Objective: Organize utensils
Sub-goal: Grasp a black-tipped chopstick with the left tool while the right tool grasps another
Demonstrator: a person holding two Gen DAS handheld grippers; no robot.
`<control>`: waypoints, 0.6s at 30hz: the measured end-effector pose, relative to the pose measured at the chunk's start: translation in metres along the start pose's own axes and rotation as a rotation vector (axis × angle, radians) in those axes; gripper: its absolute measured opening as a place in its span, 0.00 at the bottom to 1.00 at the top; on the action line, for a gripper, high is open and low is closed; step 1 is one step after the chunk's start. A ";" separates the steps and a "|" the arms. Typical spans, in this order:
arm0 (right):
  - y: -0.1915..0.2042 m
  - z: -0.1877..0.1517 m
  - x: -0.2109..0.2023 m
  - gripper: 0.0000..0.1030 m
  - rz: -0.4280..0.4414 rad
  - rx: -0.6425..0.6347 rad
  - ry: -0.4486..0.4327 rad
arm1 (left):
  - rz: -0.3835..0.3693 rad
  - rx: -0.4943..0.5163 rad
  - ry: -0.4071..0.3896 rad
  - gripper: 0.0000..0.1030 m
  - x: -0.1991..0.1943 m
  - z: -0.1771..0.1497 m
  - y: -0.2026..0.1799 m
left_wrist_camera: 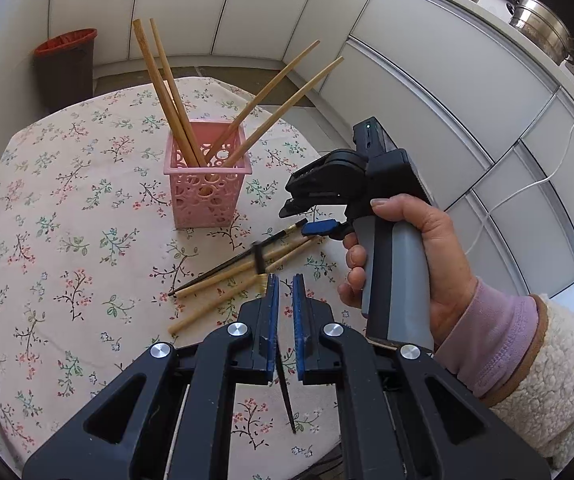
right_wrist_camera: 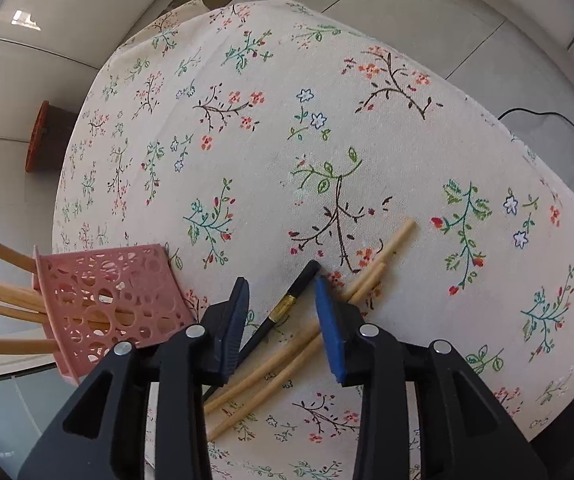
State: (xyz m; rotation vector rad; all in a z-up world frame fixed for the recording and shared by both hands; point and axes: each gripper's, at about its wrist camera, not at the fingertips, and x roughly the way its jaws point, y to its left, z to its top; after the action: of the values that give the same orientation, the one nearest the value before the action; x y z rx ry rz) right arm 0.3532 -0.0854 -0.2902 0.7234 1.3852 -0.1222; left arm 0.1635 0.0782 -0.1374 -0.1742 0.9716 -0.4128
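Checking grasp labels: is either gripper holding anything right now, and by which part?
Left gripper looks shut on a black chopstick, somewhere above its pointed tip; right gripper is open, holding nothing.

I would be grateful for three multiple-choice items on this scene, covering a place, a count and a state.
1. Where does the black chopstick lie?
A. In a pot
B. On the tablecloth beside the loose bamboo chopsticks
C. On the floor

2. How many upright chopsticks stand in the pink basket?
A. Four
B. Two
C. Six

3. How is the right gripper?
A. Shut on a spoon
B. Shut with nothing between its jaws
C. Open, jaws either side of the black chopstick

Key: 1 B, it lies flat on the floral cloth. 2 A, four sticks rise from the basket. 3 C, neither pad presses on it.
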 end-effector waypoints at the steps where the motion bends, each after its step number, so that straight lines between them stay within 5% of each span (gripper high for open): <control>1: 0.004 -0.001 0.000 0.39 -0.020 -0.007 -0.009 | 0.000 -0.003 -0.002 0.07 -0.001 0.000 0.000; 4: 0.020 -0.008 0.004 0.40 -0.104 -0.015 -0.051 | -0.004 -0.010 -0.009 0.07 -0.004 0.001 0.002; 6: 0.022 -0.011 0.005 0.28 -0.159 -0.017 -0.090 | -0.005 -0.010 -0.020 0.07 -0.008 0.001 0.003; 7: 0.021 -0.011 0.005 0.15 -0.152 -0.022 -0.106 | -0.005 -0.008 -0.026 0.07 -0.010 0.001 0.003; 12: -0.008 -0.014 -0.005 0.08 -0.014 0.011 -0.111 | 0.000 -0.035 -0.018 0.07 -0.012 0.000 0.013; 18: -0.032 -0.028 -0.034 0.07 0.094 -0.028 -0.148 | -0.041 -0.146 0.195 0.07 0.038 -0.009 0.030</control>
State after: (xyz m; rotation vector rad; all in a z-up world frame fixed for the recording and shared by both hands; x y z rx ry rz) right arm 0.3065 -0.1068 -0.2715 0.7406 1.2073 -0.0806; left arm 0.1826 0.0898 -0.1807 -0.2901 1.1927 -0.4016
